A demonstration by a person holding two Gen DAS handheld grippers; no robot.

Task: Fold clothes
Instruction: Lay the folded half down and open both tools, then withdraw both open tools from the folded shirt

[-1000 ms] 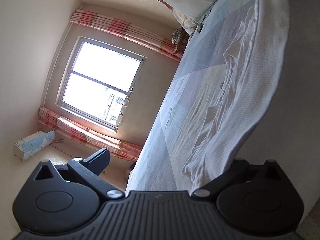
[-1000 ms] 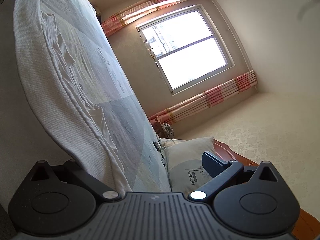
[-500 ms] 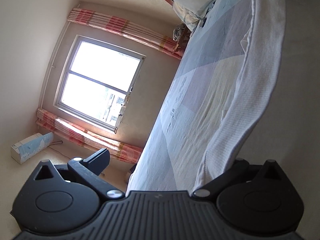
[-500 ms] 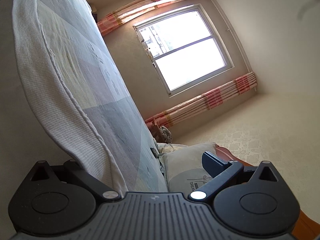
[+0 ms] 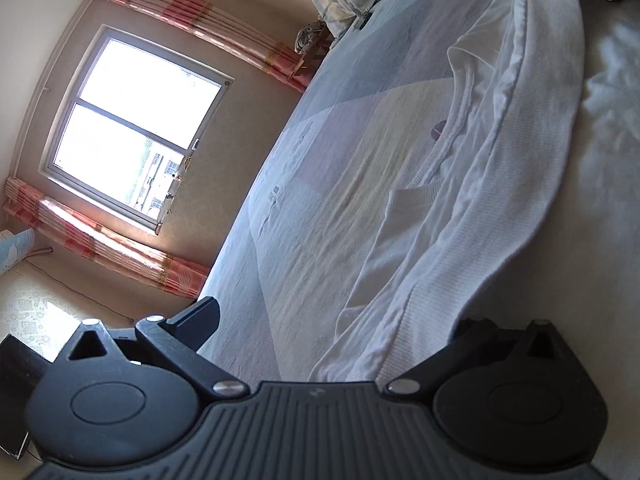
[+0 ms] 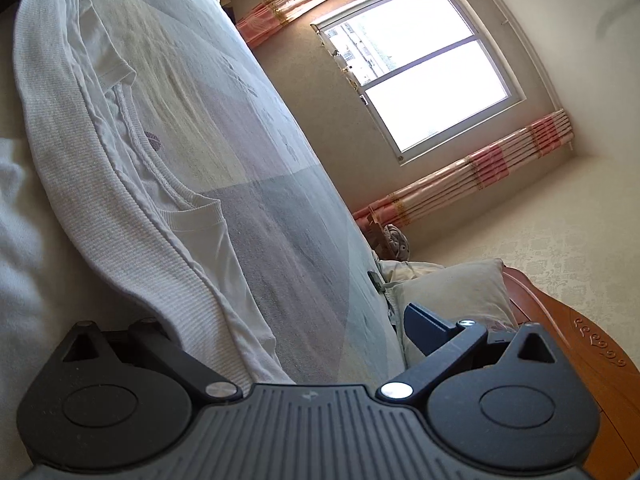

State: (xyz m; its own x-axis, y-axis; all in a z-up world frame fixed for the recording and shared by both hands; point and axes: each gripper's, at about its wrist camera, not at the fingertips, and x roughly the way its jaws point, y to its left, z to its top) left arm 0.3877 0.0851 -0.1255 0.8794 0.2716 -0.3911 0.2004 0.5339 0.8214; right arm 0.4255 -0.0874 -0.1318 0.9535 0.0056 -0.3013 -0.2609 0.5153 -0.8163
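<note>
currently a white ribbed knit shirt (image 5: 492,216) is held stretched along the edge of the pale patchwork bedsheet (image 5: 320,208), its hem passing between the wide-spread fingers of left gripper (image 5: 336,332) and right gripper (image 6: 280,336); actual clamping cannot be told.

White ribbed-knit shirt (image 5: 516,200) is stretched out lengthwise over the bed, top layer folded over so the ribbed back faces up. Underneath you can see the round neckline and a small dark label by the collar. One short sleeve pokes out flat on each side, hem showing. Fabric's a bit wrinkled, near end bunched up.
</note>
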